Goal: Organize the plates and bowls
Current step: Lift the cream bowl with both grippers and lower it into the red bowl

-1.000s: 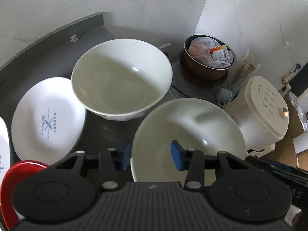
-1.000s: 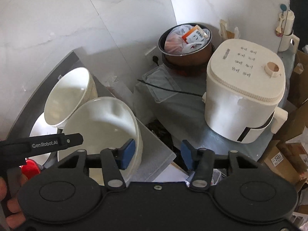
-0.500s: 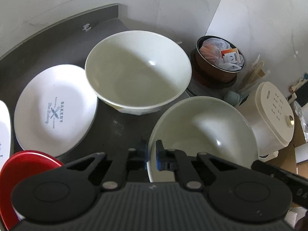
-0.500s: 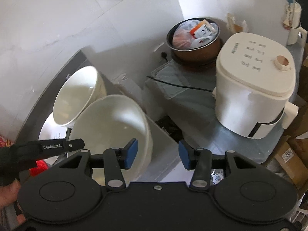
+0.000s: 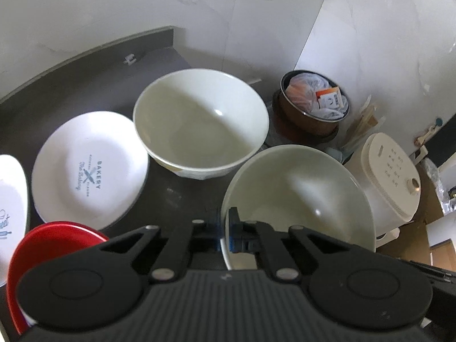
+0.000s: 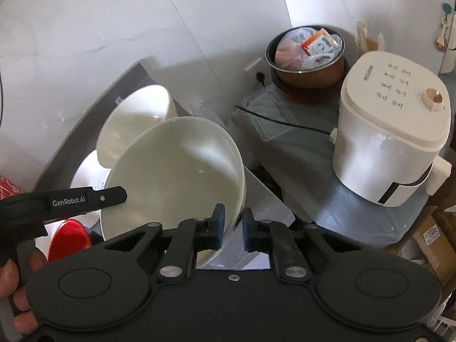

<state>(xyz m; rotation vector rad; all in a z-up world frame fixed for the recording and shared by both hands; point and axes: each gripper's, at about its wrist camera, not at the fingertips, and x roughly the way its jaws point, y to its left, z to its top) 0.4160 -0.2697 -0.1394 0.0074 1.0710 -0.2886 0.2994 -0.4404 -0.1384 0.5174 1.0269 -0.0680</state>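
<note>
The left gripper (image 5: pixel 226 232) is clamped on the near rim of the nearer white bowl (image 5: pixel 299 196), one blue pad inside and one outside. The right gripper (image 6: pixel 233 226) straddles the same bowl's (image 6: pixel 173 176) right rim, fingers narrowed around it (whether the pads touch, I cannot tell). A second white bowl (image 5: pixel 201 122) sits just behind on the dark counter (image 5: pixel 85 85), beside a "BAKERY" plate (image 5: pixel 88 168) and a red plate (image 5: pixel 42 245). A cream appliance (image 6: pixel 390 142) stands well right.
</note>
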